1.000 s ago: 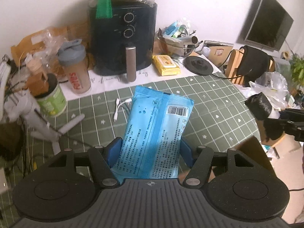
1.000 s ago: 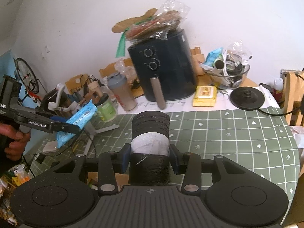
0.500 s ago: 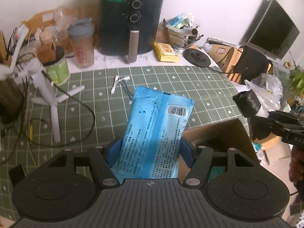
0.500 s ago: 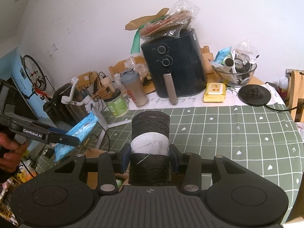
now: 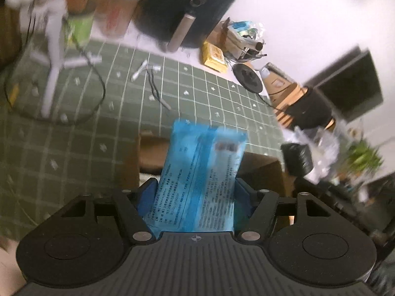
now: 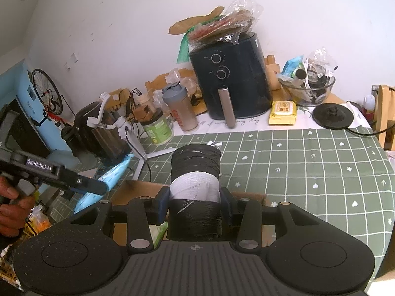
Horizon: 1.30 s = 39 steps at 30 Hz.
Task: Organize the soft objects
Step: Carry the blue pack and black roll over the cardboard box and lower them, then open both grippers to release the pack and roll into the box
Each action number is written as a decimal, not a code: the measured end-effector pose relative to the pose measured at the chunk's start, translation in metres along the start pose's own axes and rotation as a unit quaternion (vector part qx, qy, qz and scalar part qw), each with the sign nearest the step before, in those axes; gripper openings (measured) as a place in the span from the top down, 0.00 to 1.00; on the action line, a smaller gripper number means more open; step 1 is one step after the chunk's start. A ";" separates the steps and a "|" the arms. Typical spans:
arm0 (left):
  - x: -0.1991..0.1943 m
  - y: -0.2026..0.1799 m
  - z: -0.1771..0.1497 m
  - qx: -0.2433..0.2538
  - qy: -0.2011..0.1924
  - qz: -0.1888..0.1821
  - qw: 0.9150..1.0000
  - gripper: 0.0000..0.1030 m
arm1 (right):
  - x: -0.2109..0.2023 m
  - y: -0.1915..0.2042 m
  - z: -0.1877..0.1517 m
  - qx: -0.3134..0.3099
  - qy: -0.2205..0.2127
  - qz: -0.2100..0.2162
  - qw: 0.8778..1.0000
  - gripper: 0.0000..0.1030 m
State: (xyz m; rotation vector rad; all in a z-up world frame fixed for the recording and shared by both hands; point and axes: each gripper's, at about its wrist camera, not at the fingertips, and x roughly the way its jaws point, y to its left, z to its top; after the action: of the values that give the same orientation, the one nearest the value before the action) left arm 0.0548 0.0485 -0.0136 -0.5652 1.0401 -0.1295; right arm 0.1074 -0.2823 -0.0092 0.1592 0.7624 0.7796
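Over the box (image 5: 261,172) at the tabletop's near edge:
Left gripper (image 5: 196,192): letting go, blue pack (image 5: 202,172) between.
Right gripper (image 6: 195,202): pinching black roll (image 6: 195,185).
Pack: light, squashy, slippery; hold its sides.

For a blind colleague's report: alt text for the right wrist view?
The right gripper holds a black roll with a white band above an open cardboard box on a green checked tablecloth. At left, the left gripper carries a blue packet.

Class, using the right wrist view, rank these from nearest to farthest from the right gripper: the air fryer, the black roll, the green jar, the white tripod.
1. black roll, between the right gripper fingers
2. white tripod, left, on the cloth
3. green jar, behind it
4. air fryer, at the wall
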 end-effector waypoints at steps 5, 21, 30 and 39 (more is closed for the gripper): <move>-0.005 0.001 -0.012 0.011 -0.018 0.004 1.000 0.25 | -0.001 0.005 -0.008 0.002 0.010 0.003 1.000 0.56; -0.021 0.001 -0.032 0.080 -0.049 0.088 0.992 0.25 | 0.010 0.029 -0.018 -0.010 0.030 0.024 0.999 0.56; -0.029 0.007 -0.044 0.093 -0.055 0.113 0.988 0.25 | 0.026 0.051 -0.009 -0.026 0.028 0.038 0.999 0.56; -0.035 0.017 -0.050 0.074 -0.056 0.113 0.989 0.25 | 0.056 0.073 -0.003 -0.036 0.066 0.058 0.995 0.28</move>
State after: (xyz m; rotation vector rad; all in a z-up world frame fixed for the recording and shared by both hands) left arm -0.0079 0.0567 -0.0141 -0.3145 0.9695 0.0243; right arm 0.0887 -0.1922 -0.0138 0.0873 0.8547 0.9335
